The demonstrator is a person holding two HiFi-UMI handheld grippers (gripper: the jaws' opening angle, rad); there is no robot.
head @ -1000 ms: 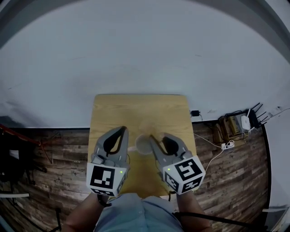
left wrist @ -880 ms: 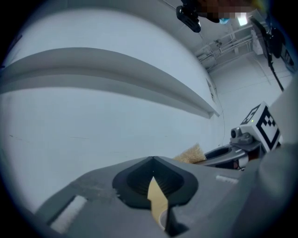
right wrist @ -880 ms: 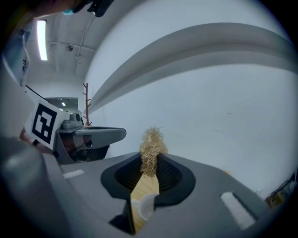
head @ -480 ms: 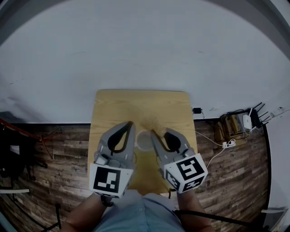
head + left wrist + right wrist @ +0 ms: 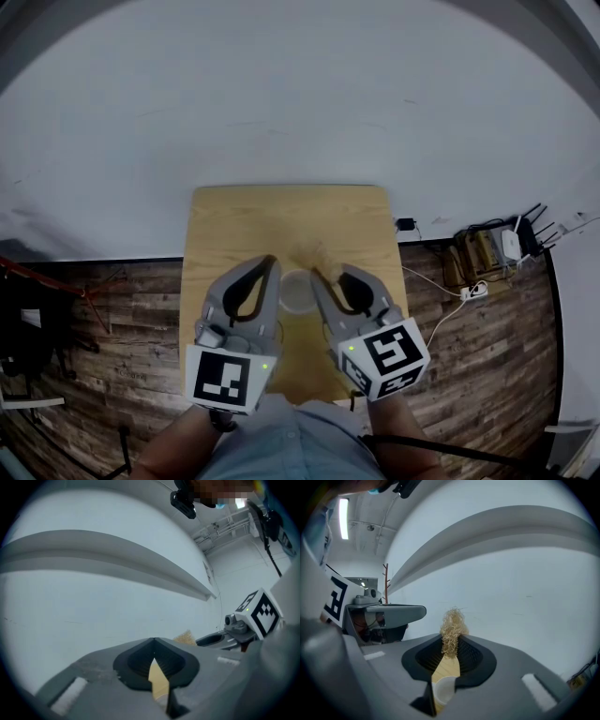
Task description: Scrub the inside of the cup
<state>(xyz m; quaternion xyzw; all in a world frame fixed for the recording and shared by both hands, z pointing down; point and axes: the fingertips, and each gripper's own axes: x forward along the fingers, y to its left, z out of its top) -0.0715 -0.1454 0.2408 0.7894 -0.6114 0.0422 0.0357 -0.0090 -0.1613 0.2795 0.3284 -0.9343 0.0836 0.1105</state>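
One table (image 5: 281,220). One cup (image 5: 298,292) on it. Two grippers: the left gripper (image 5: 270,259) and the right gripper (image 5: 315,275). Two marker cubes, one on each gripper: the left cube (image 5: 225,378) and the right cube (image 5: 384,356). One scrubber (image 5: 452,625), a single pale tuft of fibres. One person (image 5: 281,442), with two forearms in view. On the floor to the right lie one power strip (image 5: 471,300) and one router (image 5: 510,250), with several cables too tangled to count.
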